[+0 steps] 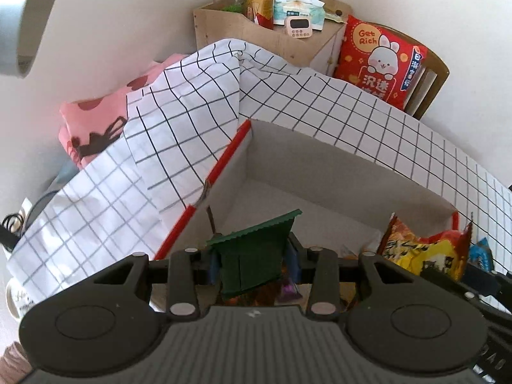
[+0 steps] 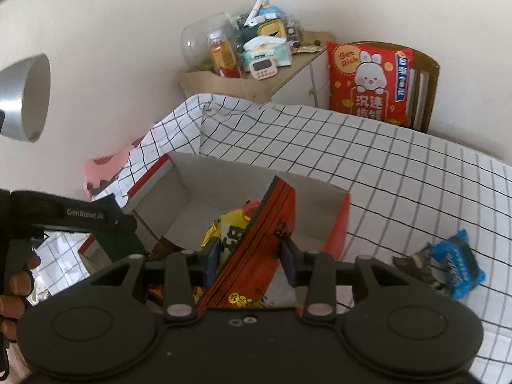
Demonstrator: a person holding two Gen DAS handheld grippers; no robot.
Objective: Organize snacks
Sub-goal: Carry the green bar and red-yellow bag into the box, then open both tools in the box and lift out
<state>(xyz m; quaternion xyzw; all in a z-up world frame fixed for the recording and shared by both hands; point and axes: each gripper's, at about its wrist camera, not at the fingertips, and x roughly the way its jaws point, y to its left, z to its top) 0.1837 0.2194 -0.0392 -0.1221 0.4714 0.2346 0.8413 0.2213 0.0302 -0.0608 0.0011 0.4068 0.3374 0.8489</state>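
An open cardboard box (image 1: pixel 336 172) with red outer sides rests on a white grid-patterned sheet. My left gripper (image 1: pixel 254 264) is shut on a dark green snack packet (image 1: pixel 256 256), held over the box's near part. My right gripper (image 2: pixel 249 260) is shut on a red-orange snack packet (image 2: pixel 265 240), which stands edge-up over the box (image 2: pixel 192 188). A yellow snack bag (image 2: pixel 230 233) lies inside the box below it; in the left wrist view this yellow bag (image 1: pixel 425 252) shows at the right. The left gripper's body (image 2: pixel 73 214) and a hand appear at the left of the right wrist view.
A blue snack packet (image 2: pixel 454 265) lies on the sheet (image 2: pixel 400 176) right of the box. Behind stand a wooden cabinet (image 1: pixel 265 32) crowded with a bottle, tissues and a timer, a red rabbit cushion (image 1: pixel 380 60) on a chair, pink bedding (image 1: pixel 92 121), and a silver lamp head (image 2: pixel 25 99).
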